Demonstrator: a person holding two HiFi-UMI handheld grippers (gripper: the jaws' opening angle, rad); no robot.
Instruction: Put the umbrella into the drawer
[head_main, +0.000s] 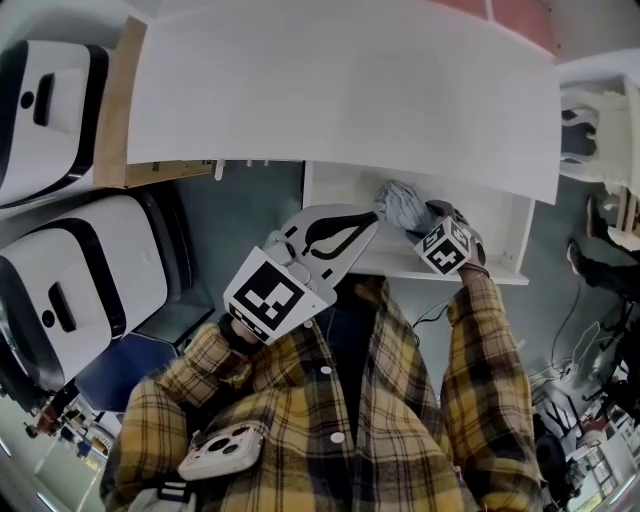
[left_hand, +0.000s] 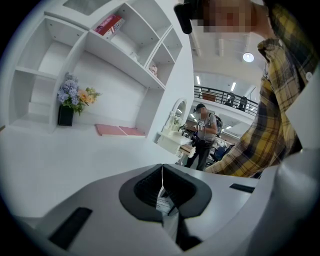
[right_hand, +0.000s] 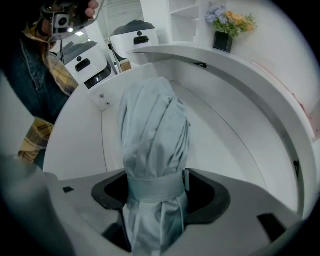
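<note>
Right gripper view, item one: umbrella (right_hand: 152, 135), count one. It is pale grey-blue, folded, and bound by its own strap. Your right gripper (right_hand: 157, 186) has its jaws closed on it at the strap, with the bundled cloth pointing away from you over the drawer (right_hand: 225, 150). Whether the far end touches the drawer floor cannot be told.

Drawer, count one: white, pulled open below the edge of the white surface (head_main: 340, 90). Contents: the forward part of the umbrella, which in the head view sits about mid-width and toward the back.

Grippers, count two, each with one marker cube. Your left gripper (left_hand: 161, 172) has its jaws pressed together and grips nothing. In the head view it hangs in front of the drawer's left part, its tip just beside the umbrella.

Other items:
- Machines (head_main: 70, 270), count two, white with black bands, at your left beside the surface.
- Shelf unit (left_hand: 125, 50), count one, white, with several compartments.
- Box (left_hand: 109, 24), count one, red and white, in an upper compartment.
- Vase of flowers (left_hand: 70, 102), count one, on the surface against the shelf unit.
- Pads (left_hand: 120, 131), count two, pink, lying flat side by side on the surface.
- Device (head_main: 222, 452), count one, white, at your chest.
- Bystander (left_hand: 202, 135), count one, standing well beyond.
</note>
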